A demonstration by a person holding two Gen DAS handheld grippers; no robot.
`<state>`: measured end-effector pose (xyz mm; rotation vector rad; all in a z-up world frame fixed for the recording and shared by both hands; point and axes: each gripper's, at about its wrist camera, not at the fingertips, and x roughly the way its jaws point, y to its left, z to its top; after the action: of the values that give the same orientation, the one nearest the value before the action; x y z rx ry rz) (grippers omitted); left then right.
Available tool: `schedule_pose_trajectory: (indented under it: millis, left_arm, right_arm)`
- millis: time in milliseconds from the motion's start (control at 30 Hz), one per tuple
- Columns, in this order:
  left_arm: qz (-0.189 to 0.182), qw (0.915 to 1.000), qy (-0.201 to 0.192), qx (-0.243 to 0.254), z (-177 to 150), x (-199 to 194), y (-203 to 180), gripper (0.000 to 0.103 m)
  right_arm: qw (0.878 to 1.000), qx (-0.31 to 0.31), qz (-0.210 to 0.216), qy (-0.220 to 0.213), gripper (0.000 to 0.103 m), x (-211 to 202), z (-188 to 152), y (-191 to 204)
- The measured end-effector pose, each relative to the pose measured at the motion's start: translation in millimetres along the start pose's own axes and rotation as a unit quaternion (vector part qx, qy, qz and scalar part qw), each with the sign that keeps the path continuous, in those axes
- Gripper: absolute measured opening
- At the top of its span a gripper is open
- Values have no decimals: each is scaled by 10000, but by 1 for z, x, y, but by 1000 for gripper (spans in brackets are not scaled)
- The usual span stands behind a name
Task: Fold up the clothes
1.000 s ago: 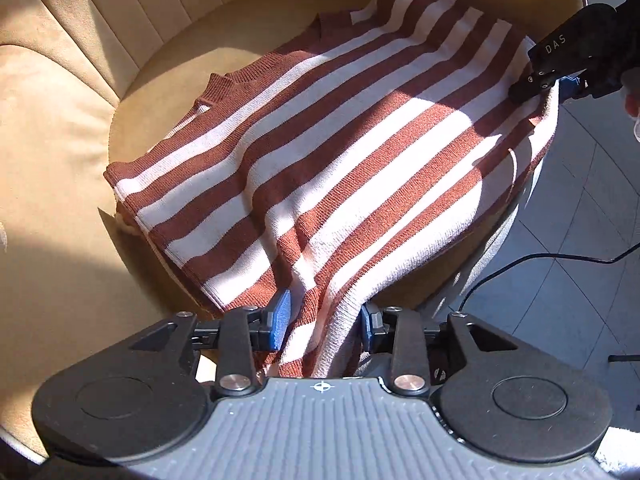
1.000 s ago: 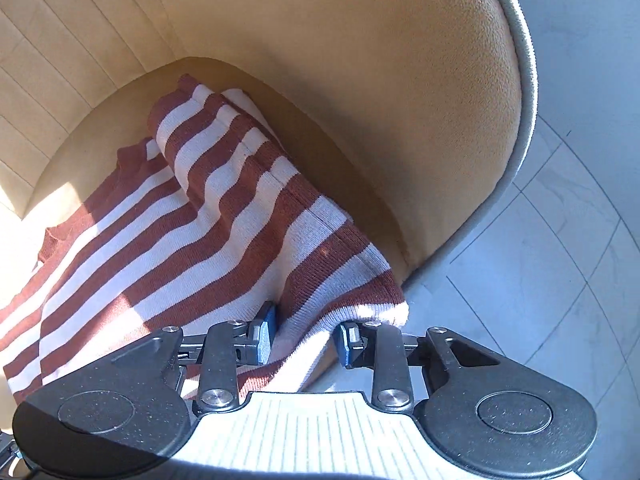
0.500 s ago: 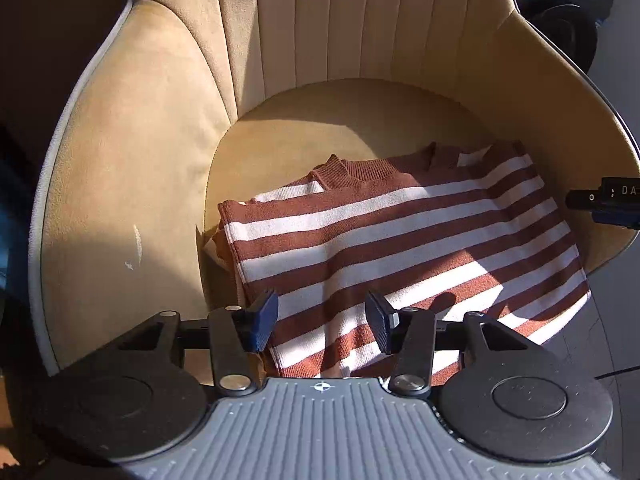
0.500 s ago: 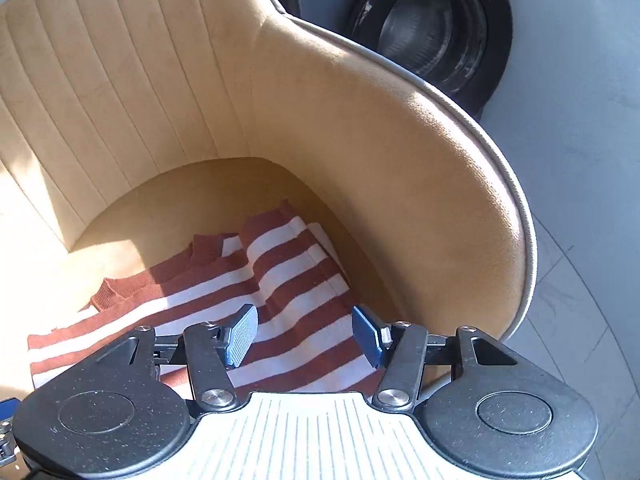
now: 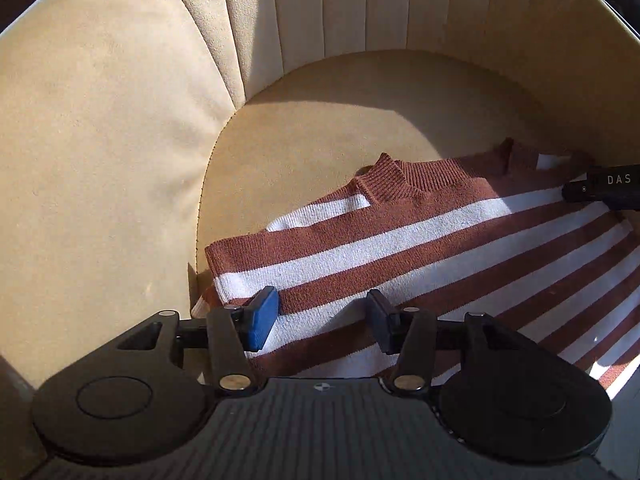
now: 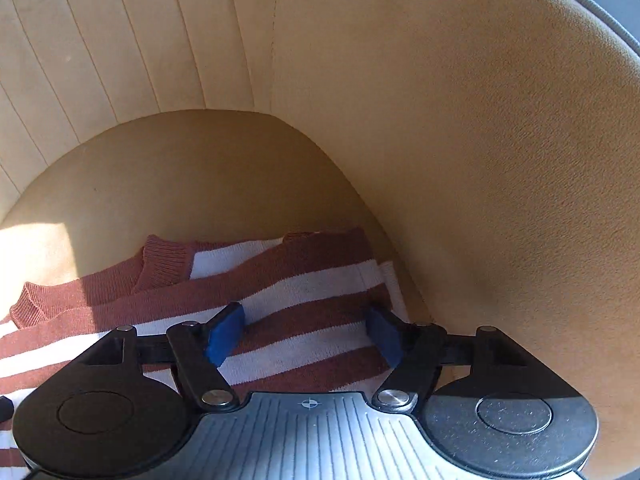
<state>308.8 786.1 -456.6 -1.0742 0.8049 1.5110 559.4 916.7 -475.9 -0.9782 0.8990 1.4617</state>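
I see a ribbed knit sweater (image 5: 420, 248), soft matt cloth in rust and white stripes, lying on my chair (image 5: 112, 128), whose tan covering looks like napped suede. My left tool (image 5: 320, 316) is matt black plastic with rubbery blue pads (image 5: 262, 318) and shiny metal rivets.

- A second ago my left gripper (image 5: 318, 318) was clamped on the striped sweater (image 5: 420, 248); now its jaws stand apart.
- My right gripper (image 6: 304, 334) has let go too.
- The sweater, then lifted, now lies folded on the chair seat (image 5: 320, 128).
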Motion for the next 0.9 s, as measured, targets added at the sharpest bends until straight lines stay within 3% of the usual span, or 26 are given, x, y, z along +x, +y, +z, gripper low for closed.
schedule_pose_trajectory:
  millis: [167, 333, 400, 533, 733, 900]
  left_arm:
    - [-9, 9997, 80, -225, 10, -14, 1, 59]
    - [-124, 9975, 98, -694, 17, -62, -7, 80]
    - [-135, 9970, 43, -756, 19, -90, -18, 88]
    - [-31, 9967, -121, -807, 25, -143, -36, 98]
    - [243, 9969, -634, -403, 30, -226, -55, 101]
    - [383, 9949, -925, -118, 16, -292, -57, 103]
  right_arm:
    - [9997, -128, 66, -205, 62, -23, 2, -1]
    - [9980, -34, 357, -529, 77, -86, -9, -9]
    - [9977, -43, 359, -574, 91, -112, -13, -11]
    - [9961, -188, 406, -763, 97, -174, -22, -12]
    - [9919, -287, 343, -1187, 102, -274, -36, -16]
    - [9872, -139, 408, -1533, 102, -352, -60, -23]
